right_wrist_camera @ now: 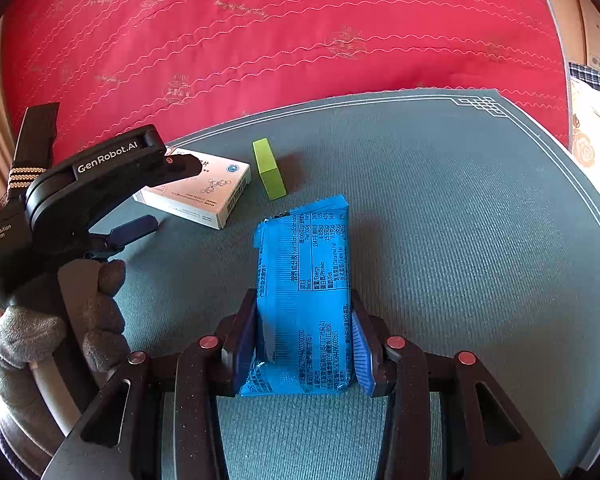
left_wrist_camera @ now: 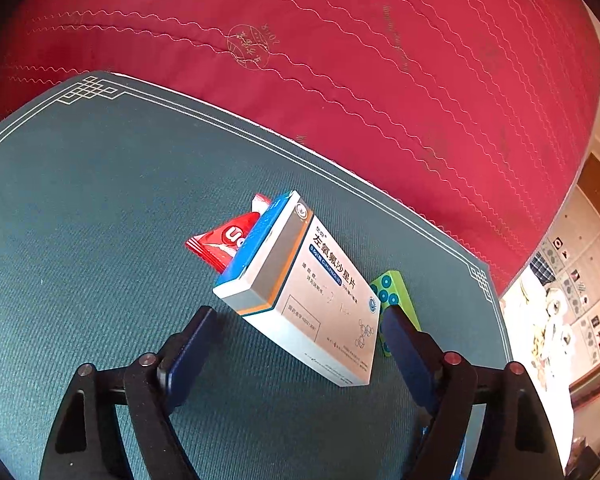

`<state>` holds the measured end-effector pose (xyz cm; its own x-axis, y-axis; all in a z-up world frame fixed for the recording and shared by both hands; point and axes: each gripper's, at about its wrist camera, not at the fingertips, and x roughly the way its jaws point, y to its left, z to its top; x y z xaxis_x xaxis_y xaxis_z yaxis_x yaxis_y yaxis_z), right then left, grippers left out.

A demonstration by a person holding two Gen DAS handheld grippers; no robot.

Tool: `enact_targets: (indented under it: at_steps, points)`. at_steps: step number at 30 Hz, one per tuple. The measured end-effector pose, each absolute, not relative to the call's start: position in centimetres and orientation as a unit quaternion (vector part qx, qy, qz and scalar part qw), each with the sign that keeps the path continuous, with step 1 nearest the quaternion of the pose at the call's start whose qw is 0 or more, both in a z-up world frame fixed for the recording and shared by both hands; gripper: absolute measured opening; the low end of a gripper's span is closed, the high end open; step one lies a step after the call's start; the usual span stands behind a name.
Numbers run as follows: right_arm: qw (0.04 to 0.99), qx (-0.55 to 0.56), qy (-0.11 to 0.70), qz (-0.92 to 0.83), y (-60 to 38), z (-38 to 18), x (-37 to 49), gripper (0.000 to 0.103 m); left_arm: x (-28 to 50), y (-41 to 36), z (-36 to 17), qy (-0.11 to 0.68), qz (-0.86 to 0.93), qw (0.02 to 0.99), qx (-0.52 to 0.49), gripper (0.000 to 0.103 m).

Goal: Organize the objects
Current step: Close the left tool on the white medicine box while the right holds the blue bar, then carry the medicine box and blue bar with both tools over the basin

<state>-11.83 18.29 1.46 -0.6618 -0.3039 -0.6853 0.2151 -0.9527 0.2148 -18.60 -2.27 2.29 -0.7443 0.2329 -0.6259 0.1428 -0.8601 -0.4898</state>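
**Blue packet clamped, medicine box between open jaws**

The blue snack packet [right_wrist_camera: 304,292] lies lengthwise on the grey-green mat [right_wrist_camera: 460,220], its near end pinched from both sides by the right hand-held gripper [right_wrist_camera: 304,344]; both blue pads press into the wrapper. Beyond it, a green block [right_wrist_camera: 269,169] rests on the mat just beside the white medicine box [right_wrist_camera: 204,192].

In the left wrist view the medicine box [left_wrist_camera: 312,292] lies across a red sachet [left_wrist_camera: 220,242], which pokes out from under its far side. The green block [left_wrist_camera: 392,296], marked with blue dots here, sits against the box's right side. The left hand-held gripper [left_wrist_camera: 300,332] stands with its jaws spread wide, one finger to each side of the box's near end. The left pad is clear of the box; the right pad is close to the box's corner and in front of the green block, and contact there cannot be told.

A gloved hand [right_wrist_camera: 60,332] grips the handle of the left hand-held gripper. The mat lies on a red quilted bedspread [left_wrist_camera: 340,60].
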Motion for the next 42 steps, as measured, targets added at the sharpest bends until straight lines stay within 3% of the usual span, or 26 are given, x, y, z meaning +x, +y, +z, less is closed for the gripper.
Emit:
enact_targets:
  at_steps: [2, 4, 16, 25, 42]
  points:
    - [0.143, 0.386, -0.057, -0.910, 18.3, 1.4, -11.8, 0.043, -19.0, -2.5, 2.0, -0.271, 0.890, 0.026, -0.365, 0.057]
    - [0.143, 0.386, -0.058, -0.910, 18.3, 1.4, -11.8, 0.043, -18.9, -2.7, 1.8, -0.283, 0.886, 0.044, -0.364, 0.046]
    - [0.144, 0.386, -0.061, -0.909, 18.2, 1.4, -11.8, 0.043, -13.6, -3.7, 3.8, -0.283, 0.889, 0.078, -0.353, 0.021]
    - [0.147, 0.385, -0.067, -0.909, 18.2, 1.3, -11.7, 0.043, -8.6, -2.9, 5.5, -0.195, 0.915, 0.056, -0.348, 0.021]
    - [0.159, 0.321, -0.096, -0.929, 19.5, 4.9, -7.7, 0.043, -5.9, -1.2, 7.6, -0.118, 0.945, 0.036, -0.304, 0.021]
